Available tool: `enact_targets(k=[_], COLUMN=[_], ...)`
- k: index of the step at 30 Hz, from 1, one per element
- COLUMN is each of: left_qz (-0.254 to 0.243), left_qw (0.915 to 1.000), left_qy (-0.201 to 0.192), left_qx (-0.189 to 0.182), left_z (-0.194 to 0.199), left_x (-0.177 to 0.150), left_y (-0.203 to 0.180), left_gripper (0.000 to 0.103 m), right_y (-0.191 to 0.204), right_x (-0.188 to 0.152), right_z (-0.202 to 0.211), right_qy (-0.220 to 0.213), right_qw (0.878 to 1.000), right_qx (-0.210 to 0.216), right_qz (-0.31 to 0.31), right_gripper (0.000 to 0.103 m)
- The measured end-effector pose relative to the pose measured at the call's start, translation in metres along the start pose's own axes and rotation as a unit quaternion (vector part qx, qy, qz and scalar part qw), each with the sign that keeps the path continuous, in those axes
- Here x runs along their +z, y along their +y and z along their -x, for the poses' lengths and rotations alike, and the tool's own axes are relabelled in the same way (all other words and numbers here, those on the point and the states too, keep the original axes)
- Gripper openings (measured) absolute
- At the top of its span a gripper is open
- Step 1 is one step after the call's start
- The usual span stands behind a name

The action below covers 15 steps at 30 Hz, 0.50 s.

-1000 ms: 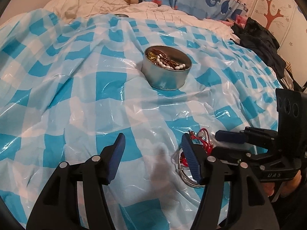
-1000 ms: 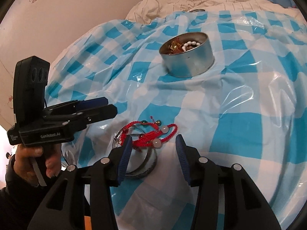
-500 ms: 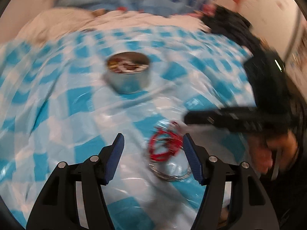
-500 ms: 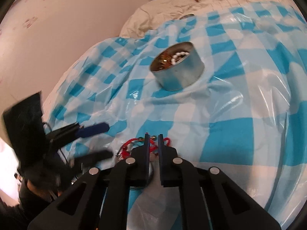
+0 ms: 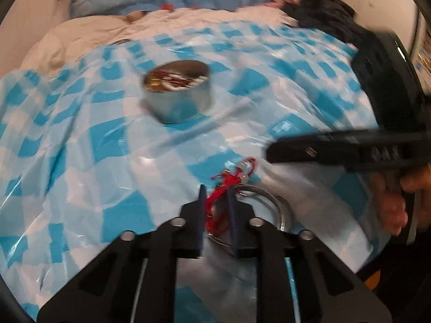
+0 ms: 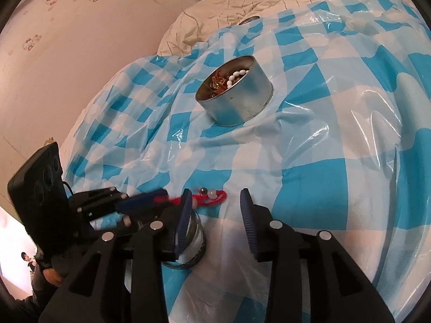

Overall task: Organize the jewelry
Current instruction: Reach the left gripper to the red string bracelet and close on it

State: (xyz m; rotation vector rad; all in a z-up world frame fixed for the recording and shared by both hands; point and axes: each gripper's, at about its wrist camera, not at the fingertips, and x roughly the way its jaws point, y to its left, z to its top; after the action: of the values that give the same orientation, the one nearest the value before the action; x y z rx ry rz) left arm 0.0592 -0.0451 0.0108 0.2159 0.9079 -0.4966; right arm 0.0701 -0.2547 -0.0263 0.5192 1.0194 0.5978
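Note:
A red cord bracelet point(image 5: 229, 181) with pale beads lies on the blue checked plastic sheet, over a silver bangle point(image 5: 272, 202). My left gripper point(image 5: 215, 202) is shut on the red bracelet's near end. In the right wrist view the bracelet point(image 6: 212, 197) stretches from the left gripper's blue fingers point(image 6: 142, 202) past my right gripper point(image 6: 215, 212), which is open and empty just above it. The bangle point(image 6: 194, 245) lies under the right gripper's left finger. A round metal tin point(image 5: 177, 91) holding beads and gold pieces stands farther back; it also shows in the right wrist view point(image 6: 234, 94).
The checked sheet point(image 6: 336, 134) covers a bed with a white quilt point(image 5: 107, 32) behind it. Dark clothes point(image 5: 328, 18) lie at the back right. A pink wall point(image 6: 67, 40) runs along the left side.
My left gripper swung over the bracelet and closed on it. My right gripper, shut half a second ago, has opened and sits slightly right of the bracelet.

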Motion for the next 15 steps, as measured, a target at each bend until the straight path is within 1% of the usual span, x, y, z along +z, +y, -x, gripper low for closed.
enact_targets(k=[2,5,8,10,11,12,13,14,15], left_qz=[0.044,0.09,0.106,0.107,0.11,0.111,0.116,0.122,0.136], left_qw=[0.999,0.9957,0.9937,0.9928,0.9926,0.9925,0.9918,0.9909,0.9887], left_qy=[-0.007,-0.015,-0.02,-0.013,-0.011,-0.007,0.0,0.003,0.003], left_qx=[-0.008,-0.017,-0.032,-0.051,-0.051,-0.05,-0.054,-0.056,-0.062], left_z=[0.003,0.008,0.01,0.006,0.004,0.001,-0.003,-0.006,-0.009], left_x=[0.002,0.002,0.001,0.002,0.001,0.001,0.001,0.002,0.002], left_y=[0.017,0.037,0.043,0.042,0.041,0.04,0.04,0.04,0.043], left_gripper=[0.004,0.003,0.003,0.003,0.004,0.005,0.009,0.017,0.023], right_y=[0.0,0.004,0.009,0.011,0.011,0.011,0.012,0.012,0.012], right_x=[0.0,-0.001,-0.003,-0.004,-0.004,-0.004,-0.004,-0.004,-0.005], right_z=[-0.001,-0.003,-0.006,-0.007,-0.007,-0.007,-0.007,-0.007,-0.007], right_qy=[0.002,0.008,0.015,0.017,0.017,0.017,0.017,0.017,0.018], right_qw=[1.0,1.0,1.0,0.999,0.999,0.999,0.999,0.999,0.999], right_qx=[0.001,0.005,0.005,0.004,0.003,0.002,0.003,0.002,0.002], right_qz=[0.001,0.01,0.022,0.028,0.029,0.029,0.028,0.028,0.028], right_gripper=[0.038,0.038,0.041,0.043,0.043,0.044,0.044,0.044,0.044])
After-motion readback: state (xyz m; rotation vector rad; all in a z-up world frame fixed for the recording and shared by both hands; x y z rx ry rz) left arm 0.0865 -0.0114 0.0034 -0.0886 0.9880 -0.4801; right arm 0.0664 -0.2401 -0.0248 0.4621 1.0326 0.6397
